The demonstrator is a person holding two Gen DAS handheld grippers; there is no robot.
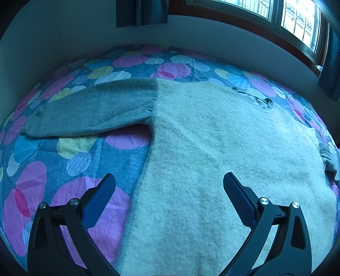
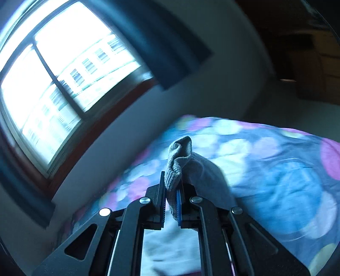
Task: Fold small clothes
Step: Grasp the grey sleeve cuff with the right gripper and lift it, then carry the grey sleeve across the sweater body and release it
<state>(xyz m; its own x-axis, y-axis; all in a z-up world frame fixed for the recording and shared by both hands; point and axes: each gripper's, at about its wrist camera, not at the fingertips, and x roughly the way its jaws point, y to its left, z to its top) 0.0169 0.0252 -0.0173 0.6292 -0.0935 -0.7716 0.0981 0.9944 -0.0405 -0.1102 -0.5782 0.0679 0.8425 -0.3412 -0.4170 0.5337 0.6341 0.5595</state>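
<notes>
A small sweater with a cream fuzzy body (image 1: 212, 148) and grey sleeves lies flat on the flowered bedspread (image 1: 63, 161). Its left grey sleeve (image 1: 91, 110) stretches out to the left. My left gripper (image 1: 169, 180) hovers open over the lower part of the body and its left edge, with nothing between its blue pads (image 1: 99, 201). In the right wrist view my right gripper (image 2: 171, 180) is shut on the ribbed cuff of the other grey sleeve (image 2: 177, 161), lifted above the bed; the sleeve trails down behind the fingers. The picture there is blurred.
The bedspread (image 2: 276, 169) runs up to a pale wall (image 1: 63, 42). A window (image 2: 59, 70) with dark curtains (image 1: 141, 12) sits above the bed. Brown furniture (image 2: 314, 74) stands in the far dark corner.
</notes>
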